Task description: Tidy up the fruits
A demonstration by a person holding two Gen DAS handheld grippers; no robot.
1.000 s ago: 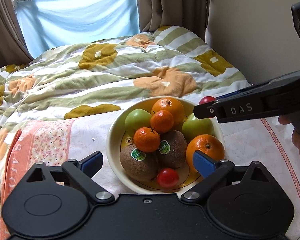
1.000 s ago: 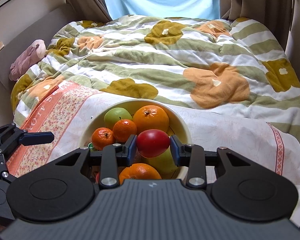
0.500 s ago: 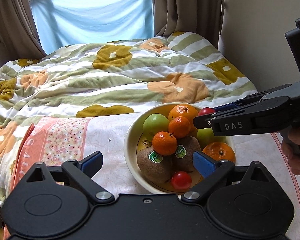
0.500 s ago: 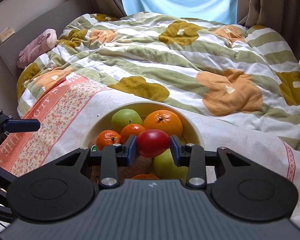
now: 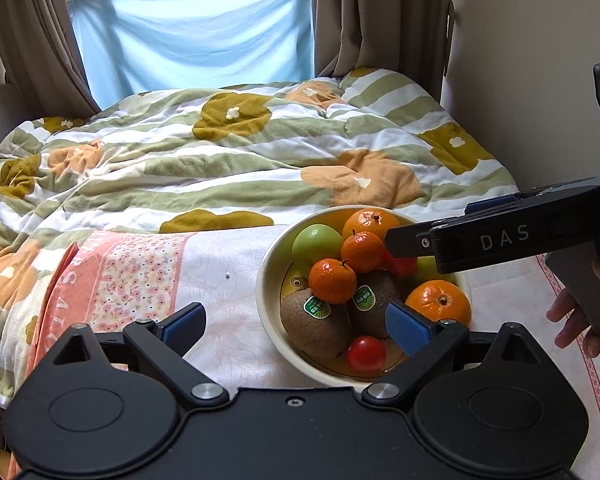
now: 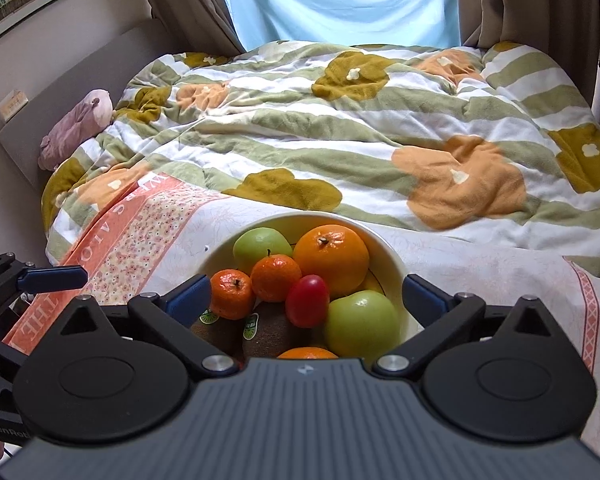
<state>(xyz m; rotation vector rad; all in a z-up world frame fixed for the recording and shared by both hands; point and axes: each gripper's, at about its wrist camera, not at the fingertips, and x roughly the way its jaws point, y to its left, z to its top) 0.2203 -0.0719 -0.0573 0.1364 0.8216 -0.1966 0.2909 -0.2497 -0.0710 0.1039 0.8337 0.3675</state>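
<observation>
A quilt (image 6: pixel 340 128) with green stripes and orange flower patches is covering the bed, with a pale cloth (image 5: pixel 220 280) bearing an orange border lying over its near end. A cream bowl (image 5: pixel 268 304) is sitting on that cloth, piled with fruit.

The right gripper (image 6: pixel 306 298) is hanging over the bowl, its jaws opening wide; the blue pads are standing clear on both sides, gripping nothing. The left gripper (image 5: pixel 296 326) is hovering at the bowl's near left rim, jaws spread and empty.

In the bowl: two kiwis (image 5: pixel 316 322) with green stickers at the front, a big orange (image 6: pixel 331 260) at the back, two green apples (image 6: pixel 362 324), small tangerines (image 5: pixel 332 280) on top. A red plum (image 6: pixel 307 300) is lying loose among them, between the right gripper's pads, resting against a tangerine and a green apple. A small tomato (image 5: pixel 366 354) is sitting at the front rim.
</observation>
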